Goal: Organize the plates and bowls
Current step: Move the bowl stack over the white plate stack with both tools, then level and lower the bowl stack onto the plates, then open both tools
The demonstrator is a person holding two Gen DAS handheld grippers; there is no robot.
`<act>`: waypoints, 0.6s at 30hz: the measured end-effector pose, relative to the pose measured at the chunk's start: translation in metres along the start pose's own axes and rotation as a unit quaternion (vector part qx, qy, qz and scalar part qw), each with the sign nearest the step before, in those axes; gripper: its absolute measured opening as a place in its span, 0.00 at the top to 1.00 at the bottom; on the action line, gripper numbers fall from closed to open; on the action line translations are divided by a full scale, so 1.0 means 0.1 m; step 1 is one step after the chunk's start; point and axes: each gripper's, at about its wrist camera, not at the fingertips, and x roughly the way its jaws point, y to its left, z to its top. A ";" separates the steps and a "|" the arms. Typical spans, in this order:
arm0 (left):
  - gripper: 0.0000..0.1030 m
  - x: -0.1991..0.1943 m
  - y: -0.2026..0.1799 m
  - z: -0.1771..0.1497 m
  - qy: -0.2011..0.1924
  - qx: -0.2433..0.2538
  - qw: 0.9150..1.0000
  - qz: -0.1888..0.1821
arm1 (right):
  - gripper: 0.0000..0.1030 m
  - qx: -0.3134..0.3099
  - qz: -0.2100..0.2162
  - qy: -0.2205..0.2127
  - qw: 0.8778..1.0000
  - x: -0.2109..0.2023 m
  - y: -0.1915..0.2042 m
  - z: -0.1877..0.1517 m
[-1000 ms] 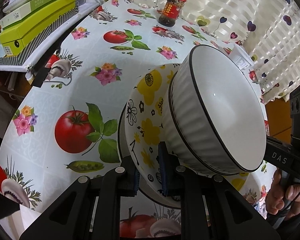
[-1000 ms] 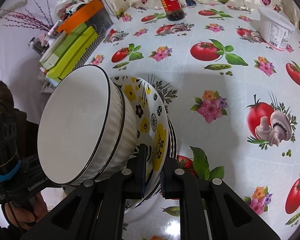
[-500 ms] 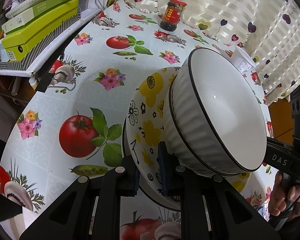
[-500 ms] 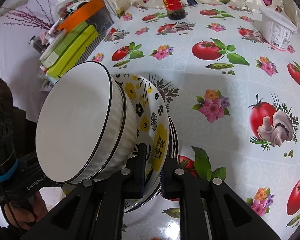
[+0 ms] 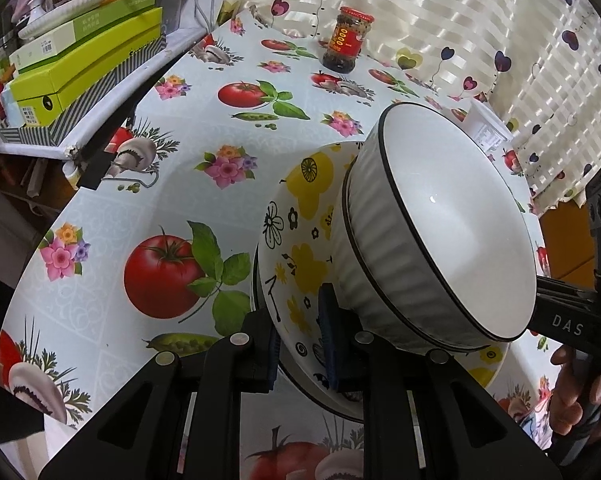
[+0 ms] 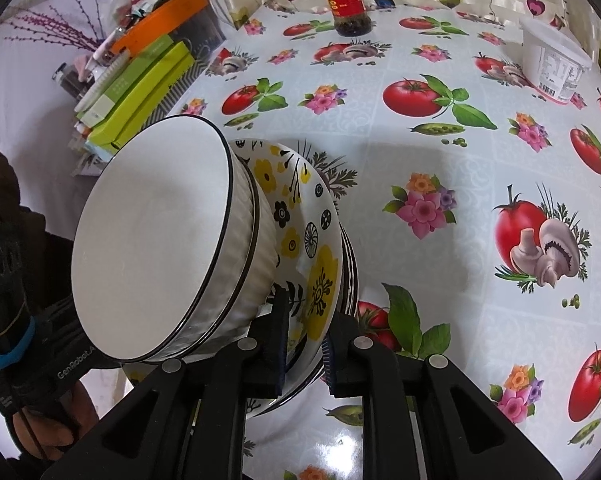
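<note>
A stack of crockery sits near the front of the bench (image 6: 440, 168), whose cloth is printed with tomatoes, mushrooms, peas and flowers. On top are two nested white ribbed bowls (image 5: 440, 232) with thin black rims, one inside the other, resting on a floral plate (image 5: 300, 264) patterned in yellow and black; beneath that plate the edge of a black-striped plate (image 6: 350, 268) shows in the right wrist view. The left gripper (image 5: 298, 342) straddles one edge of the floral plate, its blue pads on either side of the rim, and its jaws have just been opening a little with the rim between them. The right gripper (image 6: 306, 346) straddles the opposite edge of the same plate — its jaws, too, have just been opening, and a sliver of space shows between the right-hand pad and the plate, so neither gripper is clamped down. Each wrist view catches the other tool's black handle and the hand (image 5: 580, 396) around it. Farther back stand a red-labelled sauce jar (image 6: 346, 4) and a white plastic tub (image 6: 552, 64), well apart from the stack. Off the bench's left side, green boxes (image 5: 88, 64) lie stacked on a striped tray — an orange tray (image 6: 160, 24) sits above them.
</note>
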 end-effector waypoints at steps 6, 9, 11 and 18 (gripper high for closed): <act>0.82 -0.04 0.01 0.00 -0.005 -0.001 1.000 -0.002 | 0.82 0.000 0.000 0.004 1.000 -0.05 0.01 0.00; 0.82 -0.06 0.02 0.00 -0.007 -0.003 1.000 -0.002 | 0.81 0.004 0.005 0.005 1.000 -0.10 -0.01 -0.01; 0.82 -0.10 0.02 0.00 -0.015 -0.003 1.000 0.000 | 0.72 0.000 -0.006 -0.004 1.000 -0.17 -0.01 -0.02; 0.82 -0.18 0.06 -0.02 -0.027 -0.009 1.000 -0.003 | 0.63 0.008 0.005 -0.039 0.999 -0.41 -0.09 -0.08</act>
